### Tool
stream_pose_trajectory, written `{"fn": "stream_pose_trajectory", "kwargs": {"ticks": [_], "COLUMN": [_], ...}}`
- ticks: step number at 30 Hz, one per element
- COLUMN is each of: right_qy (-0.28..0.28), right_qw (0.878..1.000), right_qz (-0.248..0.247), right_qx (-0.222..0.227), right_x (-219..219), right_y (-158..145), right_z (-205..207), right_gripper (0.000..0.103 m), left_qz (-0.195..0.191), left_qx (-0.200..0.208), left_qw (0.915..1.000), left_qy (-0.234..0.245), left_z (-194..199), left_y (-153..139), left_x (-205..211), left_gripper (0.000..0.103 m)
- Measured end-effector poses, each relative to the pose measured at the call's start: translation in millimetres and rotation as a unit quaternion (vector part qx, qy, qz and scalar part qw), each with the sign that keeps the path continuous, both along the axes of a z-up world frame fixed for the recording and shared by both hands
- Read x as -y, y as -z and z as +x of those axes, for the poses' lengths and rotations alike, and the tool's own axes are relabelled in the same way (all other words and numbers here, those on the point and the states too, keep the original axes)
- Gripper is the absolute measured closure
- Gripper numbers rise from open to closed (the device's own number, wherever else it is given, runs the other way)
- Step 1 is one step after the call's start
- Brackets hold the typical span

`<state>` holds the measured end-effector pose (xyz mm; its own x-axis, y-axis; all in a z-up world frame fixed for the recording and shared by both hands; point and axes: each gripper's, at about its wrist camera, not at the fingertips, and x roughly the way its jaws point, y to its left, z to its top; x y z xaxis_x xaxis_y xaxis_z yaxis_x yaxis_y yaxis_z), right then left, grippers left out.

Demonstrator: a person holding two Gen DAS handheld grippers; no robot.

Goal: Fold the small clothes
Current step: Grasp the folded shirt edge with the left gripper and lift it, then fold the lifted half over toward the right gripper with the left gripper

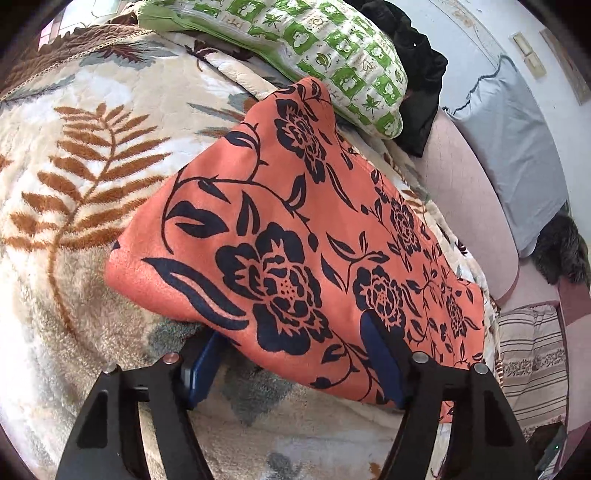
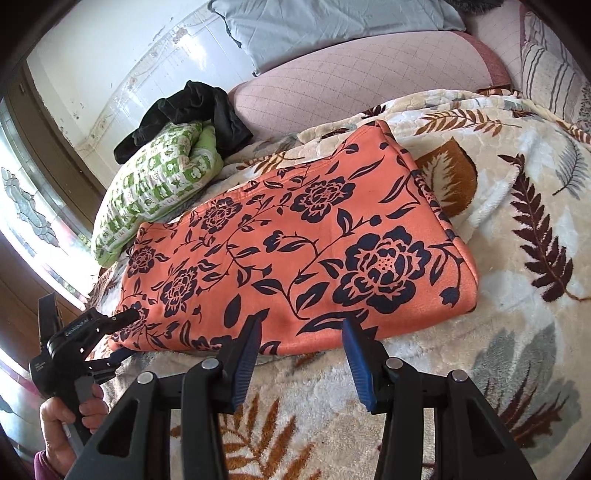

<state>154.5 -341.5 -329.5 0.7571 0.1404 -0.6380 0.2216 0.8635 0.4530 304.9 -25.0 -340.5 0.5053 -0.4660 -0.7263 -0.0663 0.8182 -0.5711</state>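
Note:
An orange garment with dark blue flowers [image 1: 280,206] lies folded into a long rectangle on the leaf-patterned blanket [image 1: 74,177]. My left gripper [image 1: 291,328] straddles the garment's near edge: one blue pad is under the cloth, the other finger [image 1: 380,350] rests on top, and a wide gap shows between them. The right wrist view shows that gripper [image 2: 125,336] at the garment's [image 2: 295,251] left corner, held by a hand [image 2: 62,424]. My right gripper [image 2: 303,332] stands open at the garment's near long edge, with its tips at the hem and no cloth pinched.
A green-and-white pillow [image 2: 155,192] and a black garment [image 2: 192,114] lie beyond the garment's far end. A pink cushion [image 2: 351,81], a grey pillow [image 2: 325,26] and a striped pillow [image 1: 532,362] line the wall side. A window [image 2: 33,206] is at the left.

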Motion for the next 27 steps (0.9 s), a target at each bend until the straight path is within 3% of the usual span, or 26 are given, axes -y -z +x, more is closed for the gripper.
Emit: {"fn": "stream_pose_trajectory", "kwargs": {"ticks": [3,5,7,8,9,12,19,20,21,23,27], "right_qy": [-0.011,-0.017,-0.020,-0.020,-0.018,-0.015,0.001,0.002,0.002,0.014,0.059], "right_qw": [1.000,1.000,0.999,0.999,0.999,0.999,1.000,1.000,1.000,0.999,0.997], "right_qz": [-0.015,-0.021,-0.024,-0.026,-0.028,-0.032,-0.027,-0.024,-0.020,-0.027,-0.031], "right_qx": [0.000,0.001,0.002,0.002,0.003,0.002,0.005,0.008,0.012,0.021,0.025], "right_x": [-7,-12,-15,-16,-16,-15,-8,-7,-6,-3,18], "right_y": [-1,-2,-2,-2,-2,-1,2,2,2,-2,-8], "right_z": [6,8,9,10,10,11,14,15,15,15,14], "right_gripper": [0.054,0.054,0.054,0.054,0.054,0.054,0.054,0.054,0.055,0.069,0.070], "left_qz": [-0.022,-0.016,-0.002,-0.002,-0.006,-0.014,0.003,0.006,0.012,0.022,0.025], "left_qx": [0.015,0.028,0.032,0.032,0.030,0.034,0.044,0.048,0.053,0.064,0.043], "left_qw": [0.9996,0.9994,0.9995,0.9994,0.9994,0.9987,0.9979,0.9975,0.9969,0.9957,0.9969], "left_qy": [-0.013,-0.007,-0.007,-0.011,-0.016,-0.036,-0.048,-0.051,-0.058,-0.063,-0.060], "left_z": [1,2,5,6,7,7,11,11,10,10,17], "left_y": [-2,-6,-4,-2,1,4,-2,-3,-5,-8,0], "left_x": [-3,0,4,5,6,5,9,8,6,3,2], "left_gripper": [0.040,0.040,0.038,0.032,0.026,0.021,0.021,0.029,0.046,0.062,0.061]}}
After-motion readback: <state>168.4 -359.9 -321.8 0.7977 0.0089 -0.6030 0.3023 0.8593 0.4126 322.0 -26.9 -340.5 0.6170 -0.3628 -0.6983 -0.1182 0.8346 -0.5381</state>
